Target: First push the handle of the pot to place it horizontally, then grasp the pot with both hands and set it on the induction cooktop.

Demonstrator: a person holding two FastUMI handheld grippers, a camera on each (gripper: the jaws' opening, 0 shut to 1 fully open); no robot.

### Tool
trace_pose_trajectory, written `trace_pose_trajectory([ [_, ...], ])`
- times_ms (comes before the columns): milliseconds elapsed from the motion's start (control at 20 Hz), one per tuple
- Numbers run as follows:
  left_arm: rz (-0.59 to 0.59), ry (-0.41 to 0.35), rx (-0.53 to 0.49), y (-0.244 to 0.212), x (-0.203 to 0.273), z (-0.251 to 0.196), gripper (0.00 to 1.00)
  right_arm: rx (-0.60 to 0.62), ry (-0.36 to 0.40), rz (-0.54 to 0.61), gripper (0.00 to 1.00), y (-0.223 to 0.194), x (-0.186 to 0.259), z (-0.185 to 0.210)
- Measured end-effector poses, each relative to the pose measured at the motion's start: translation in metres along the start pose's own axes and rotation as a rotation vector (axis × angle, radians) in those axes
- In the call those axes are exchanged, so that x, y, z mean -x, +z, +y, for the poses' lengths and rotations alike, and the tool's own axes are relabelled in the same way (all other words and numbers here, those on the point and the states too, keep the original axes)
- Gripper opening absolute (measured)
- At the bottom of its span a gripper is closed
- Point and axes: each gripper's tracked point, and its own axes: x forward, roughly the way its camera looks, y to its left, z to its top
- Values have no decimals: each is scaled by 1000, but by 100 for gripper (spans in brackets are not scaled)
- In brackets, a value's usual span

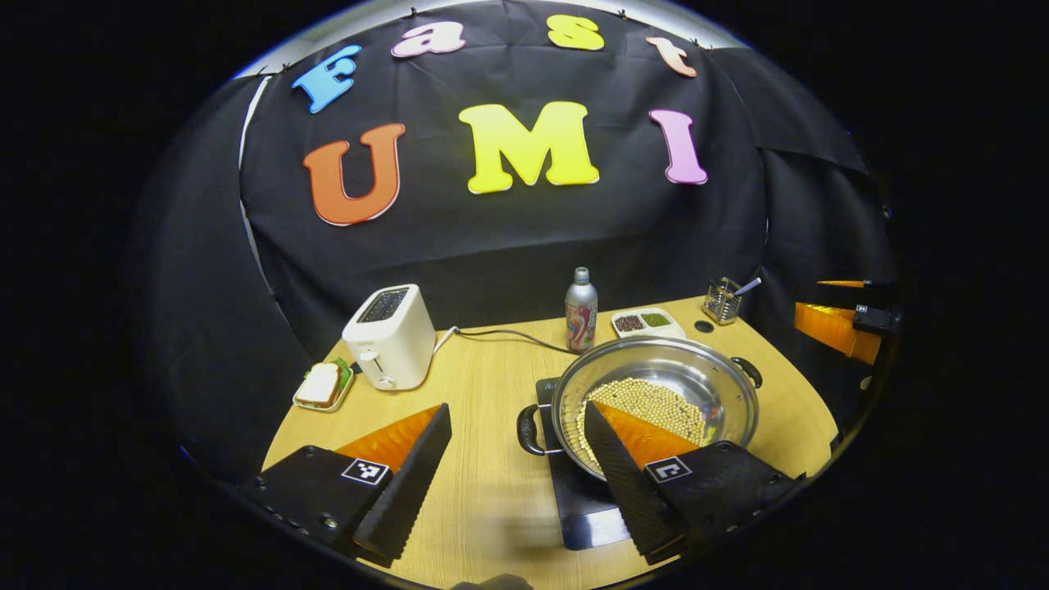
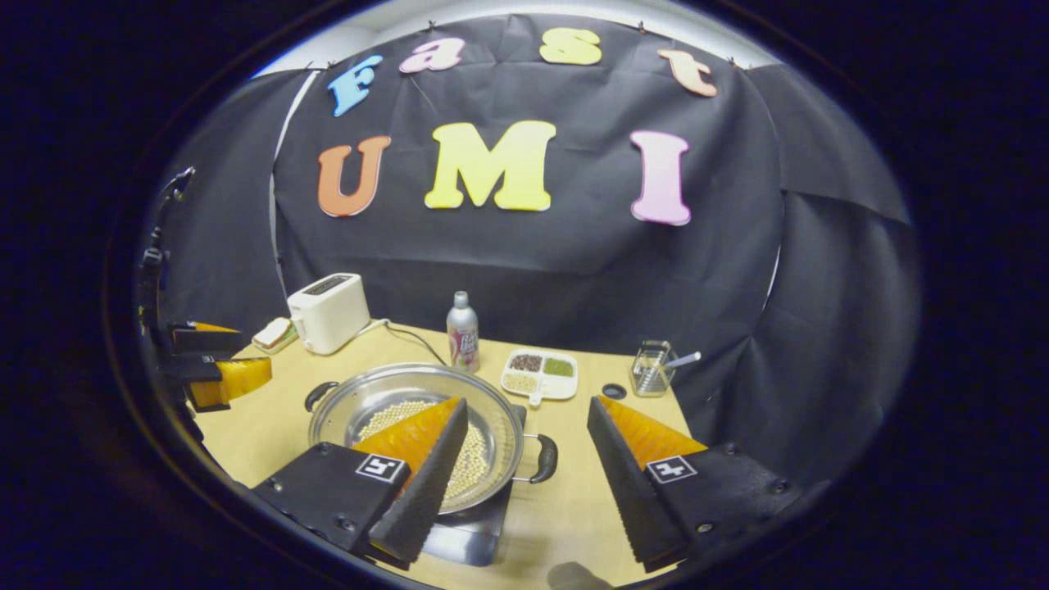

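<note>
A steel pot (image 1: 656,365) holding pale beans sits on the black induction cooktop (image 1: 586,512) on the wooden table. Its black handles point left (image 1: 529,430) and right (image 1: 747,370). My left gripper (image 1: 518,407) is open above the table, its fingers on either side of the left handle and not touching it. In the right gripper view the pot (image 2: 393,393) rests on the cooktop (image 2: 471,533). My right gripper (image 2: 527,402) is open astride the near handle (image 2: 545,459). The other gripper (image 2: 221,381) hovers at the far left.
At the back left stands a white toaster (image 1: 392,336) with a cable (image 1: 508,334), and a sandwich on a plate (image 1: 322,385) lies beside it. Along the back are a metal bottle (image 1: 581,310), a divided dish (image 1: 647,322) and a clear holder (image 1: 723,300).
</note>
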Motion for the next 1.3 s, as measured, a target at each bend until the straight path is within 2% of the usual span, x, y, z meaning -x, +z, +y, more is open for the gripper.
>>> trace_pose_trajectory([
  [50,-19,-4,2,5,16,1,98,8,-1,-23,96,10,16,7],
  [350,-164,32,-34,47,101,30,97,8,-53,-192,96,81,115,36],
  [450,-220,39,-5,62,132,35,97,-1,-57,-260,100,109,151,42],
  [600,-299,43,51,89,177,44,97,6,-54,-346,100,142,200,47],
  [750,-381,78,91,118,225,59,97,-42,-33,-410,100,165,240,45],
  [900,-461,130,117,135,257,70,97,-56,-62,-448,100,172,266,14],
  [1100,-502,140,187,133,282,75,96,-92,-98,-469,100,162,292,-17],
  [1300,-502,118,197,134,282,67,95,-90,-108,-473,100,151,303,-23],
])
